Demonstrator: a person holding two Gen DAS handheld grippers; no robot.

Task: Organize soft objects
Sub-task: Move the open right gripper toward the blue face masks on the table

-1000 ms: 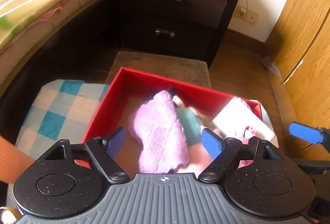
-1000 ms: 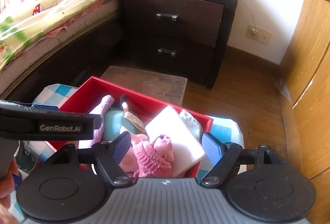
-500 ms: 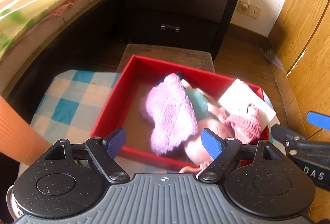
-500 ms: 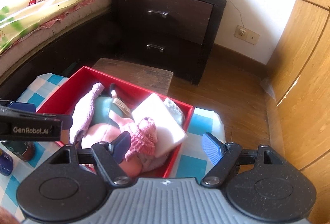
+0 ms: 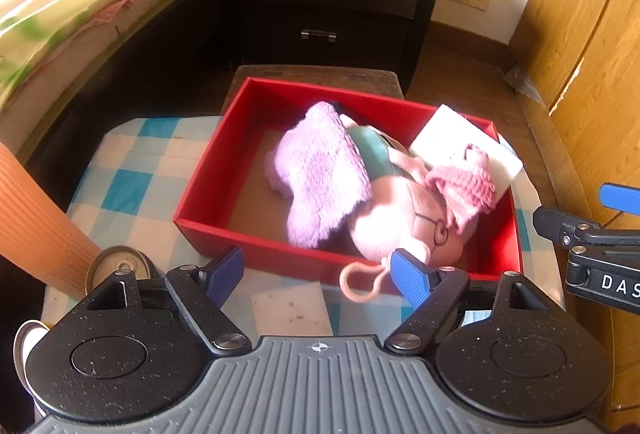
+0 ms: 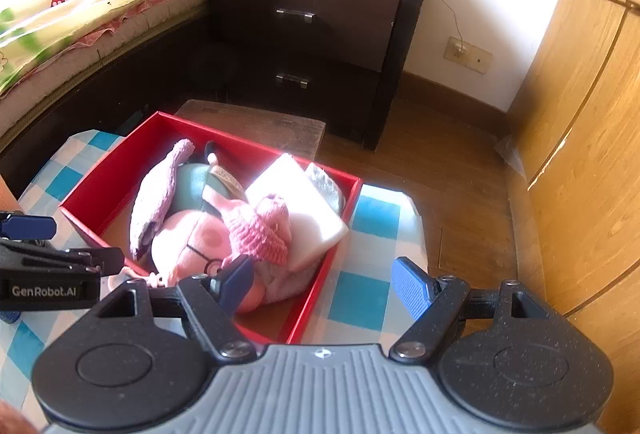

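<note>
Your left gripper has its jaws spread wide with nothing between the blue pads; it points down at the near wall of a red box that sits just ahead of the fingertips on a blue-and-white checked cloth. Your right gripper is also spread apart and holds nothing; its left pad hangs over the near right corner of the same box, its right pad over the cloth outside the box. Inside the box, ahead of your left gripper and toward its right side, the soft things are heaped together: a fuzzy lilac cloth lies over a pink plush toy with drawn glasses, whose pink loop spills over the near wall close to your left gripper's right pad. A pink knitted piece rests on the toy, touching a white foam block that leans on the far right corner. The left half of the box floor, straight ahead of your left gripper's left pad, is bare cardboard. A small white sponge lies on the cloth between your left gripper's fingers, outside the box. A metal can stands beside your left gripper's left finger. Beyond the box stand a wooden stool and a dark nightstand.
</note>
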